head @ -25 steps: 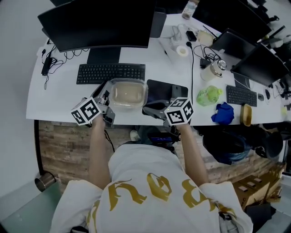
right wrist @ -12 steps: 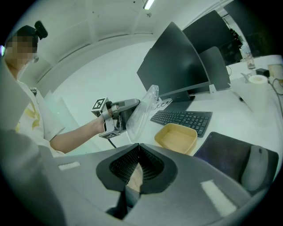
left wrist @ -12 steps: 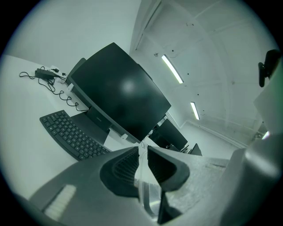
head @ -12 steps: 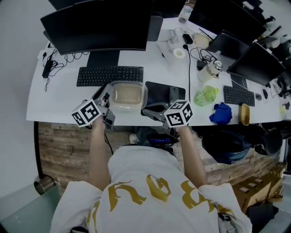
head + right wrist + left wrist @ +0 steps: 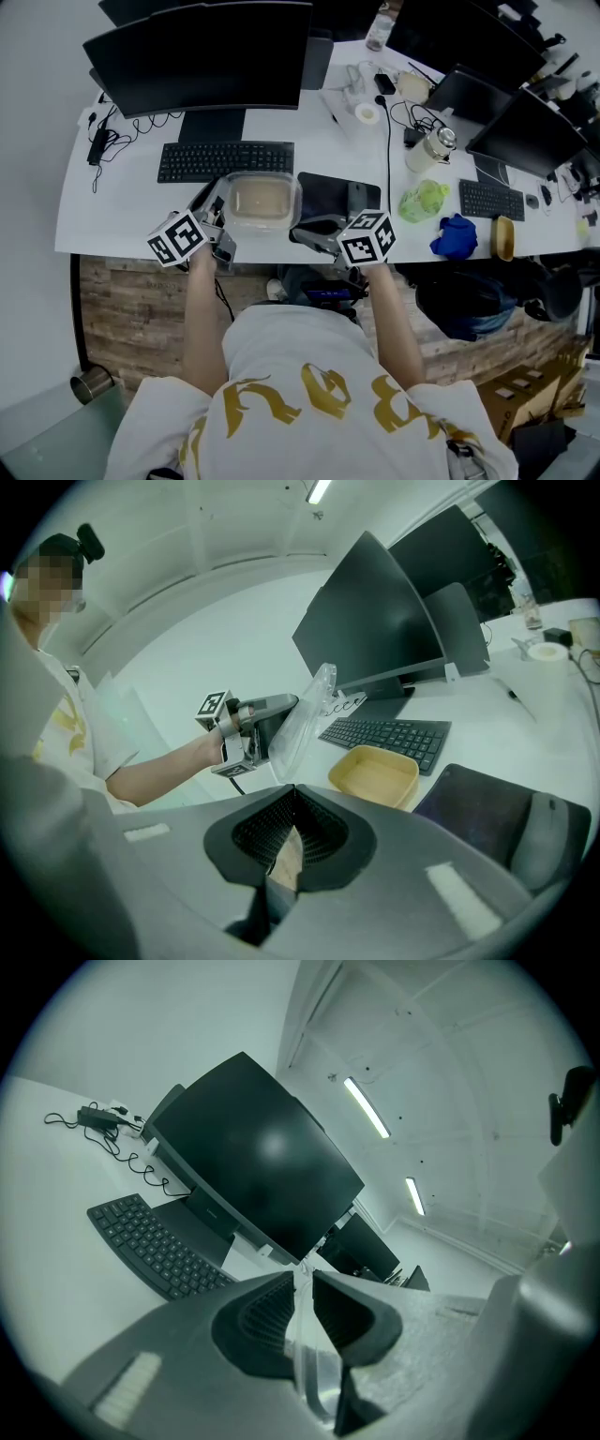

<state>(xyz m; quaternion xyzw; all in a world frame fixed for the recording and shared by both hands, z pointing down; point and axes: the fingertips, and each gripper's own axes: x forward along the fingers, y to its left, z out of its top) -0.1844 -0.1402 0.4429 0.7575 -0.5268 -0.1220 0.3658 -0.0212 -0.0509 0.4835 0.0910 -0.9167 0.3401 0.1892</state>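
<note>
In the head view, the left tongs (image 5: 217,206) hold the clear lid (image 5: 242,184) over the tan box (image 5: 264,201) on the worktop (image 5: 122,206). The right tongs (image 5: 312,232) hang at its near edge, and lid and box are hard to tell apart here. In the left gripper view, the jaws pinch the lid's thin rim and the box is out of frame. In the right gripper view, the jaws meet on nothing. The lid stands tilted, clear of the open box, so I judge the uncovering done.
</note>
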